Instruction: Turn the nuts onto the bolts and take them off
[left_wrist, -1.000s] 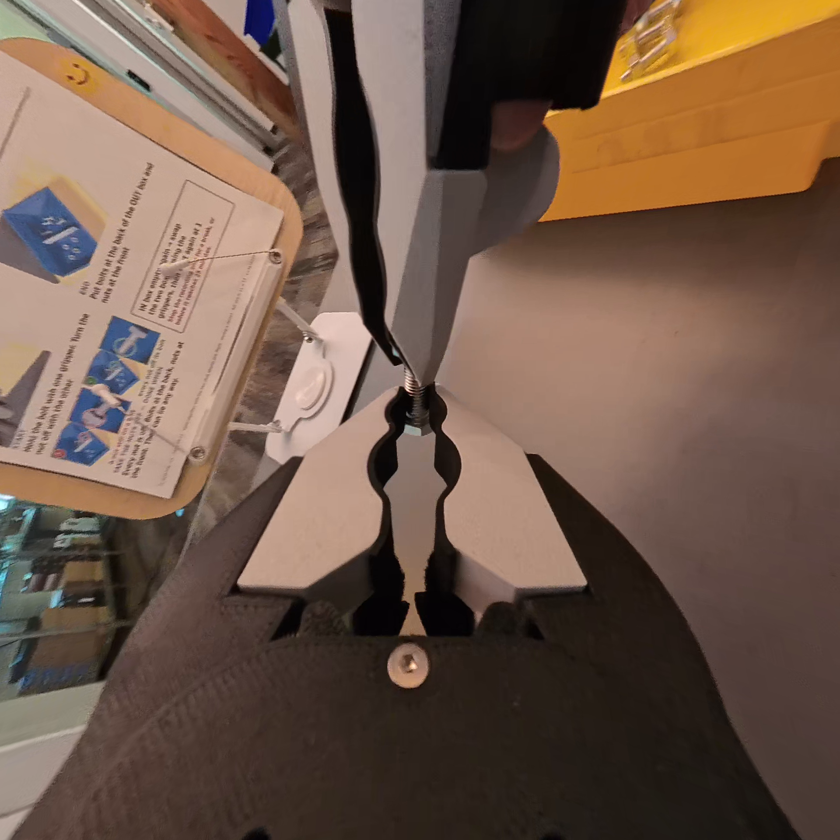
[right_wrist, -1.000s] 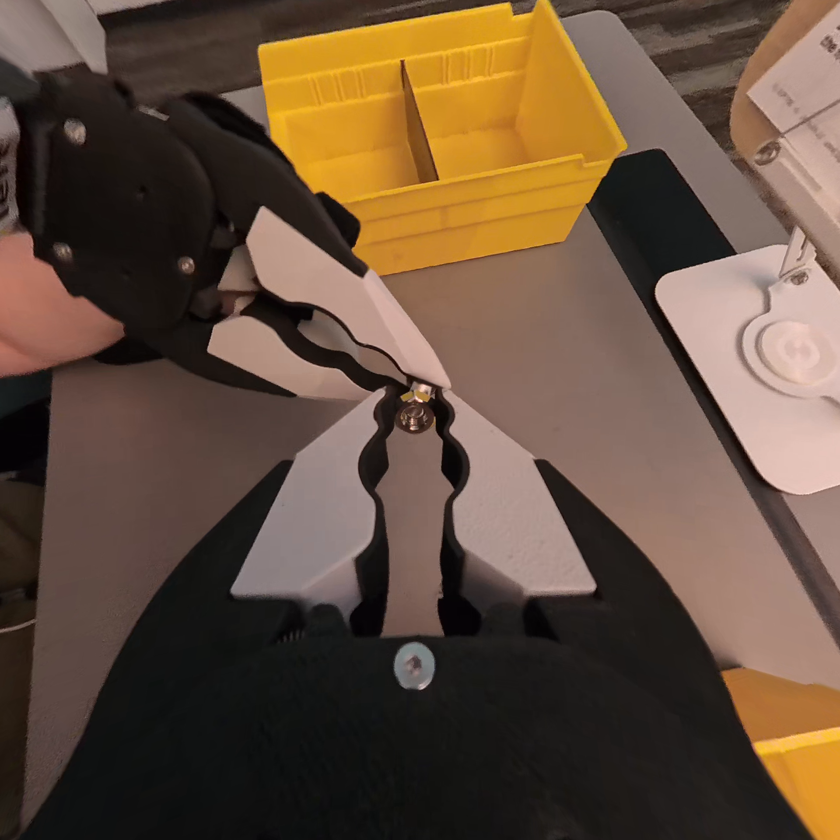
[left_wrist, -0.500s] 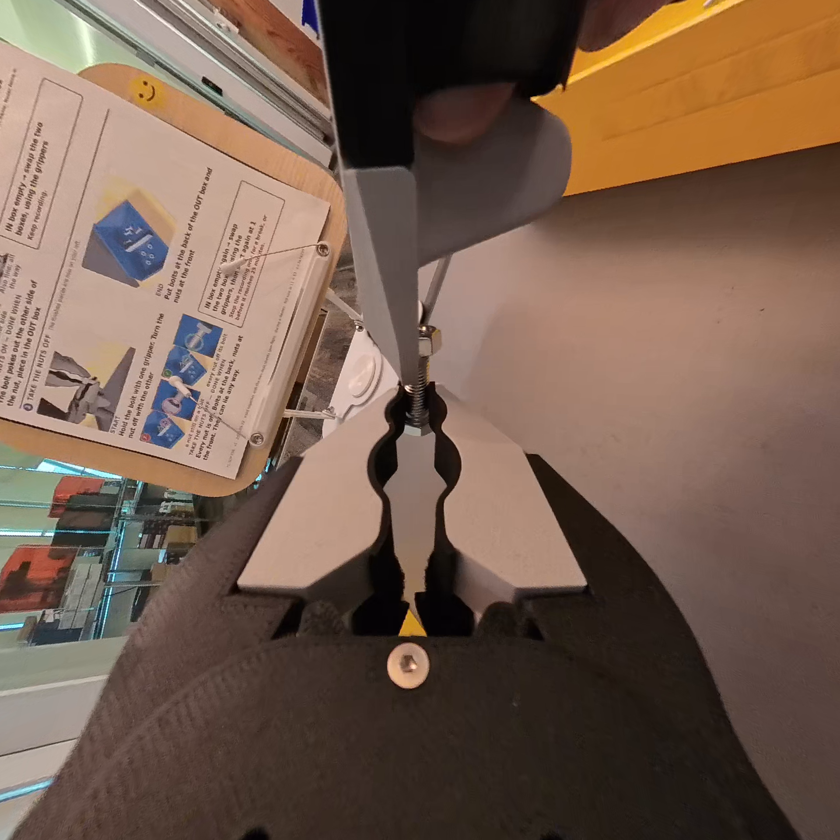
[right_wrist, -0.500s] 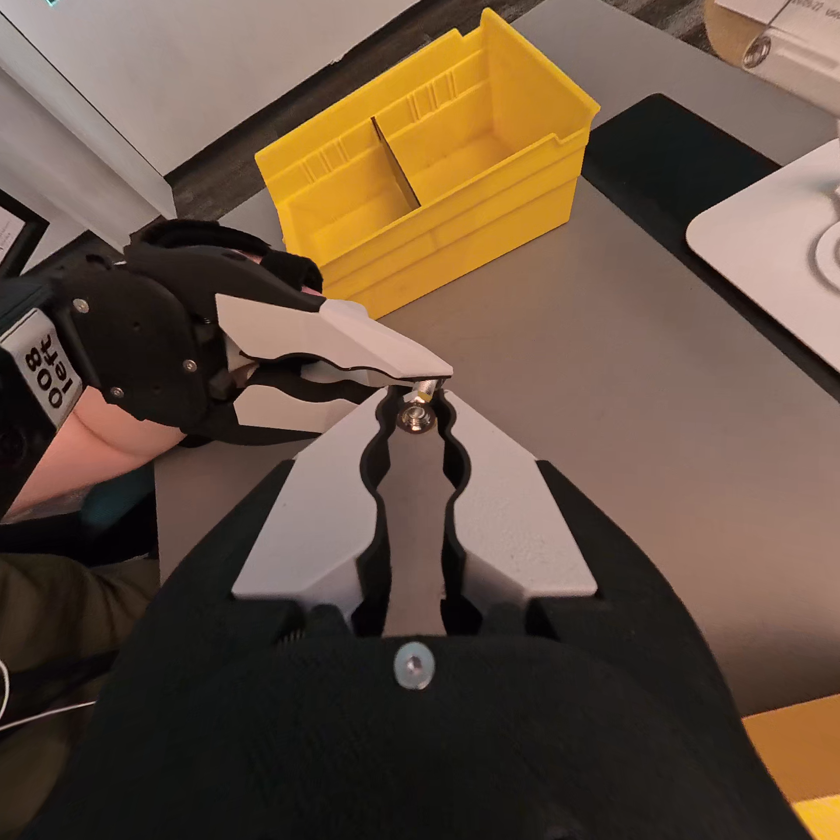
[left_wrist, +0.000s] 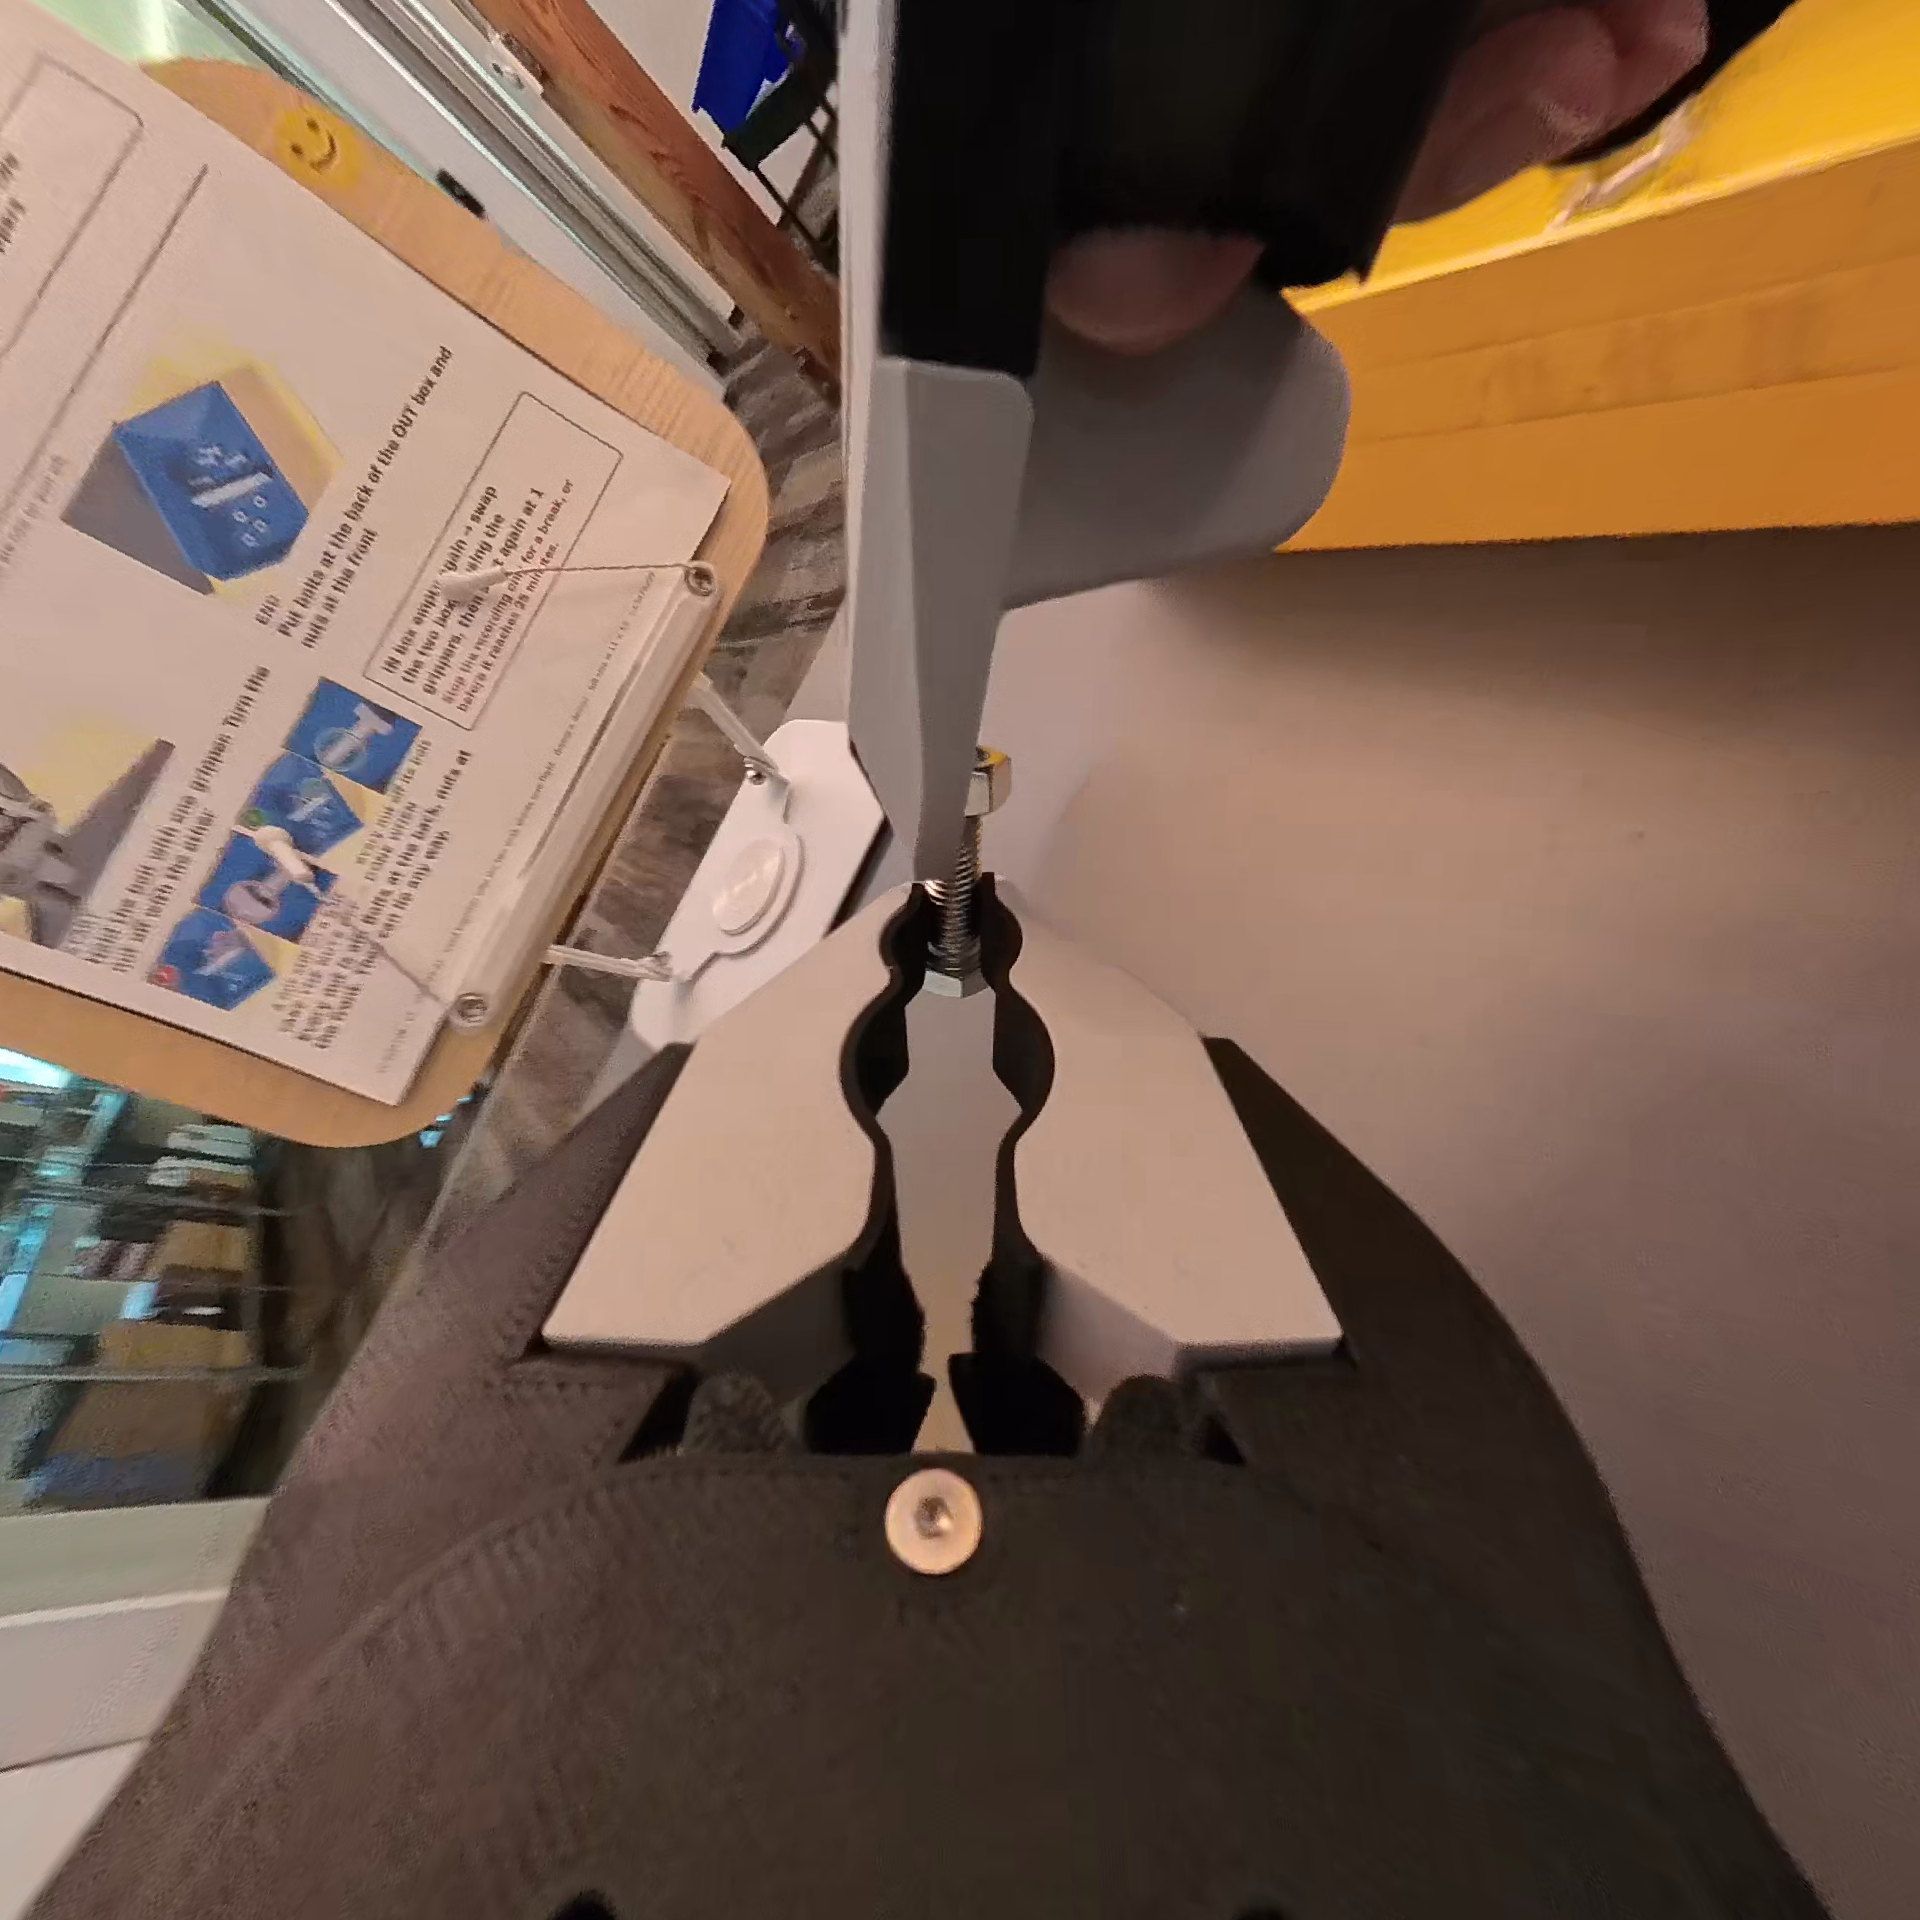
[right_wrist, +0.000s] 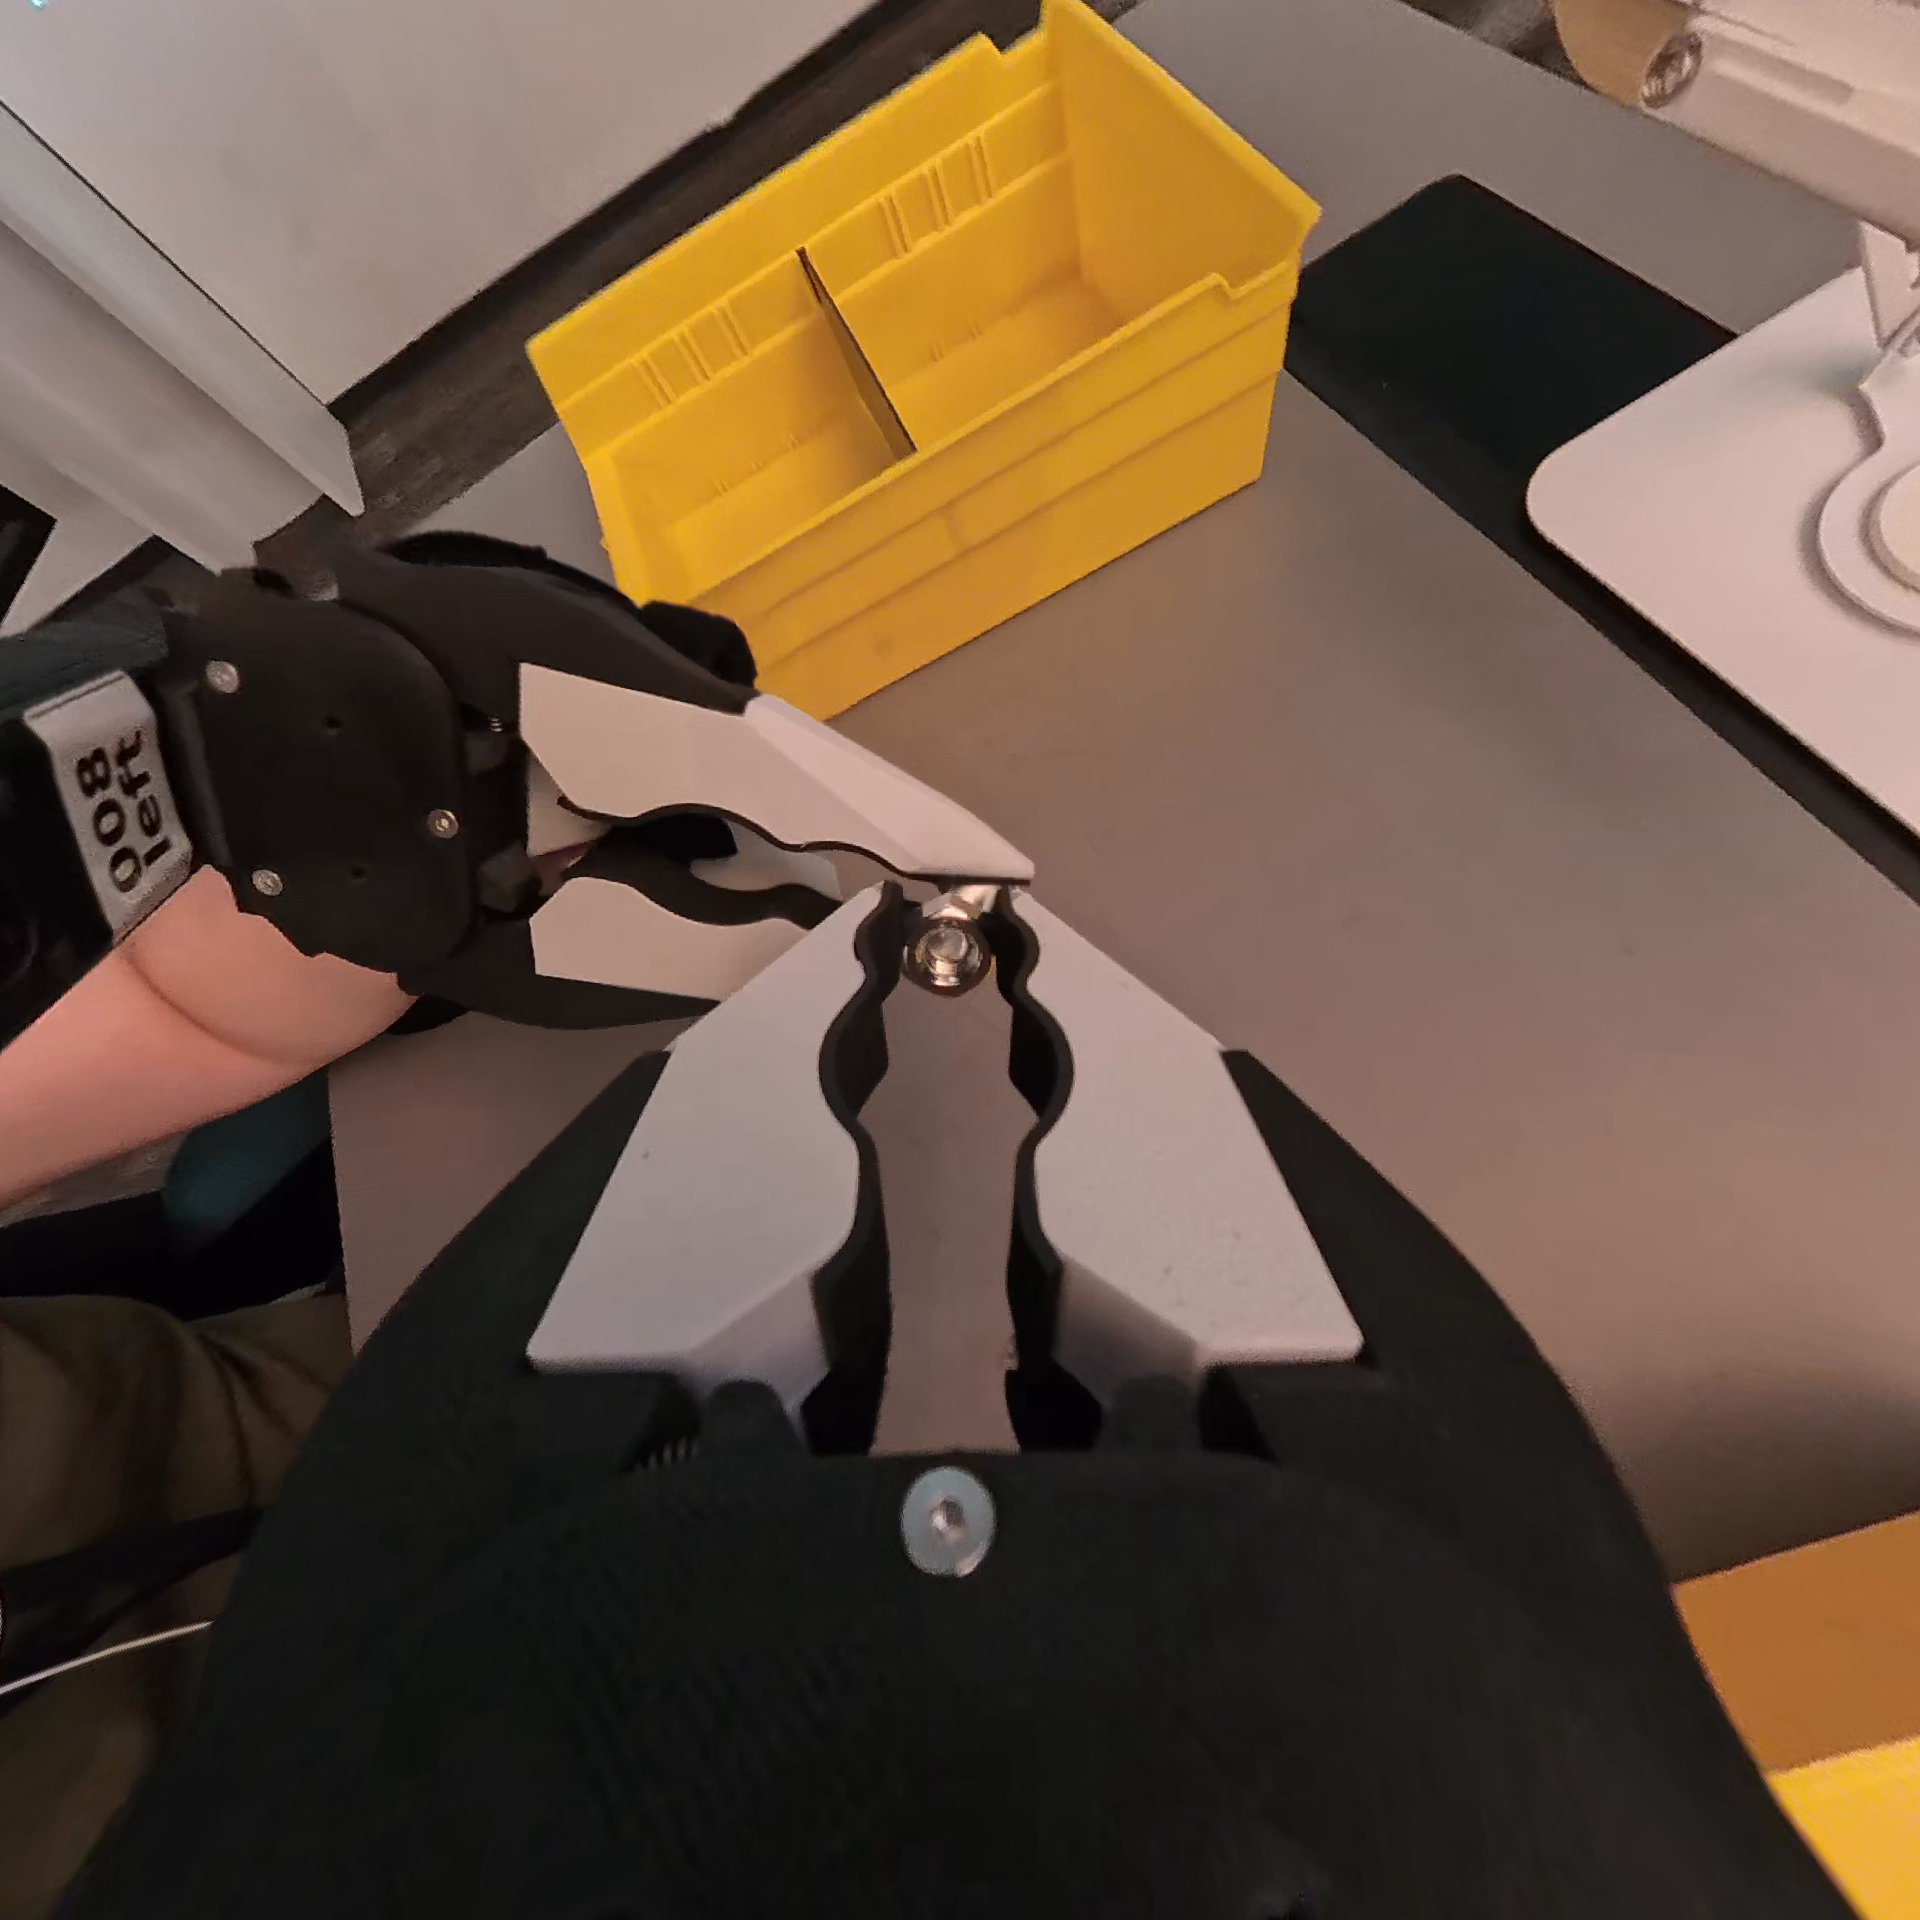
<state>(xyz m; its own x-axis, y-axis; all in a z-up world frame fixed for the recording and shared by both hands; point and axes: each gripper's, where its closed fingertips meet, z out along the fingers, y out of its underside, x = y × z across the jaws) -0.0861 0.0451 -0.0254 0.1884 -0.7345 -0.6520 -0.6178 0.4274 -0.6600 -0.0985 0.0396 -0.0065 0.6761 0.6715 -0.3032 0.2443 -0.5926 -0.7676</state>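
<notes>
Bolt lengthwise between left tongs, shank toward right tongs

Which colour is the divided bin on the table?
Yellow. The bin shows best in the right wrist view.

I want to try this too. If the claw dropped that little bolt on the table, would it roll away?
Probably only a little: the bolt is round and threaded, but the six-sided nut on it should stop it. It looks like shiny metal, so stiff and maybe slippery.
</notes>
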